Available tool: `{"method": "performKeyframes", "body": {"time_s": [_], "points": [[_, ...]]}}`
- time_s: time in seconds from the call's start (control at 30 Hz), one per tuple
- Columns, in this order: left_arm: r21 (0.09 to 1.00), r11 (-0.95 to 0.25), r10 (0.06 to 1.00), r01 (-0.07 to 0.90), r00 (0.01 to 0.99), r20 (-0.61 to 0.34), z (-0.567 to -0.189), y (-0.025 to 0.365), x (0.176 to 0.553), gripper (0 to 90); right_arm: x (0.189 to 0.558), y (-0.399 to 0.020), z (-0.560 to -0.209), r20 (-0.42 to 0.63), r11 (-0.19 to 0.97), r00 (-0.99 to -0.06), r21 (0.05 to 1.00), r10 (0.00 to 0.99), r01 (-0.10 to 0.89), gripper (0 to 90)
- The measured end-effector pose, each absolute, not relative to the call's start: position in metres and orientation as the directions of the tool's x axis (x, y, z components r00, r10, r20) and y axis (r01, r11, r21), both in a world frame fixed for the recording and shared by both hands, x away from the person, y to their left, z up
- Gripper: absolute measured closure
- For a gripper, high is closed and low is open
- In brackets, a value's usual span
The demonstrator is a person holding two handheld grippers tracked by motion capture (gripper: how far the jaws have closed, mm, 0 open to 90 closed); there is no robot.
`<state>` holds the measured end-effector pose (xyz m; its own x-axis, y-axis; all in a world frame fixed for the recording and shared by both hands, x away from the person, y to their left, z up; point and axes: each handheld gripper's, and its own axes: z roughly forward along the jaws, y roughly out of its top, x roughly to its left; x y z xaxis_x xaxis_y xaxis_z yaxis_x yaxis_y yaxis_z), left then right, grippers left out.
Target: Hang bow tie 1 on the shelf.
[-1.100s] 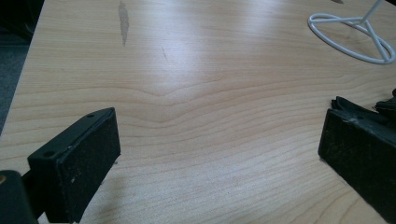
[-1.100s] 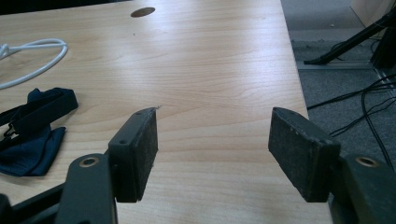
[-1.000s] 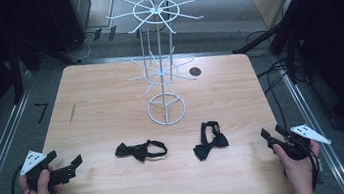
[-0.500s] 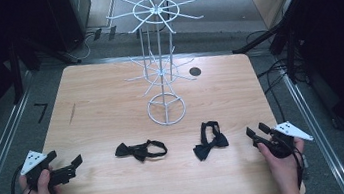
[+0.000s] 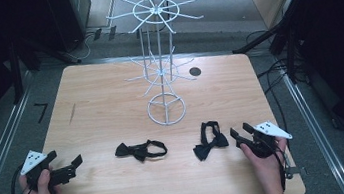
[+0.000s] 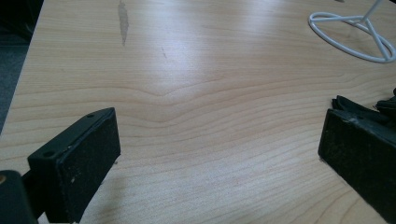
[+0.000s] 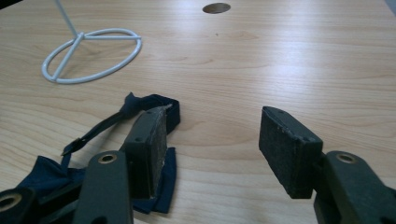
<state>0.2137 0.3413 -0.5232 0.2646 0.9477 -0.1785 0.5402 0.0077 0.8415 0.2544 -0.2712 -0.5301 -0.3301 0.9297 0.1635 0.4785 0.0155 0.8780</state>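
The right tool (image 5: 238, 132) hovers low over the worktop (image 5: 110, 100) just beside the right-hand bow tie (image 5: 210, 142), its jaws partly open after closing a little in the last second. In the right gripper view nothing sits between them — the bare wood shows in the gap (image 7: 212, 140), while the tie's dark strap and wing lie under and behind the outer side of 1 jaw. Whether that jaw touches the cloth is hard to tell.

The left tool (image 5: 71, 167) rests near the worktop's near left corner, jaws wide apart and empty (image 6: 219, 154). The second bow tie (image 5: 140, 149) lies flat between the 2 tools, just ahead of the left one's tips. Behind both ties stands the white wire rack (image 5: 166, 109), its ring base on the wood, well apart from either tool.
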Motion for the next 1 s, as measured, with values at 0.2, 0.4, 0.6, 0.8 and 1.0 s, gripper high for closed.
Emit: {"method": "performKeyframes", "body": {"time_s": [0.2, 0.4, 0.6, 0.8, 1.0], "points": [[0.841, 0.007, 0.948, 0.54, 0.264, -0.177, -0.523, 0.341, 0.214, 0.0, 0.258, -0.258, -0.532, 0.169, 0.019, -0.339, 0.874, 0.925, 0.485, 43.1], [0.841, 0.007, 0.947, 0.541, 0.265, -0.179, -0.523, 0.341, 0.214, 0.0, 0.261, -0.244, -0.533, 0.163, 0.038, -0.356, 0.868, 0.92, 0.495, 43.1], [0.841, 0.007, 0.948, 0.541, 0.265, -0.178, -0.523, 0.341, 0.214, 0.0, 0.265, -0.23, -0.535, 0.153, 0.058, -0.371, 0.864, 0.916, 0.5, 43.1], [0.842, 0.009, 0.947, 0.54, 0.265, -0.18, -0.523, 0.342, 0.214, 0.0, 0.269, -0.22, -0.54, 0.121, 0.096, -0.369, 0.85, 0.922, 0.517, 43.9], [0.842, 0.009, 0.948, 0.539, 0.264, -0.18, -0.523, 0.341, 0.214, 0.0, 0.275, -0.217, -0.546, 0.127, 0.094, -0.351, 0.83, 0.928, 0.55, 52.5]]}}
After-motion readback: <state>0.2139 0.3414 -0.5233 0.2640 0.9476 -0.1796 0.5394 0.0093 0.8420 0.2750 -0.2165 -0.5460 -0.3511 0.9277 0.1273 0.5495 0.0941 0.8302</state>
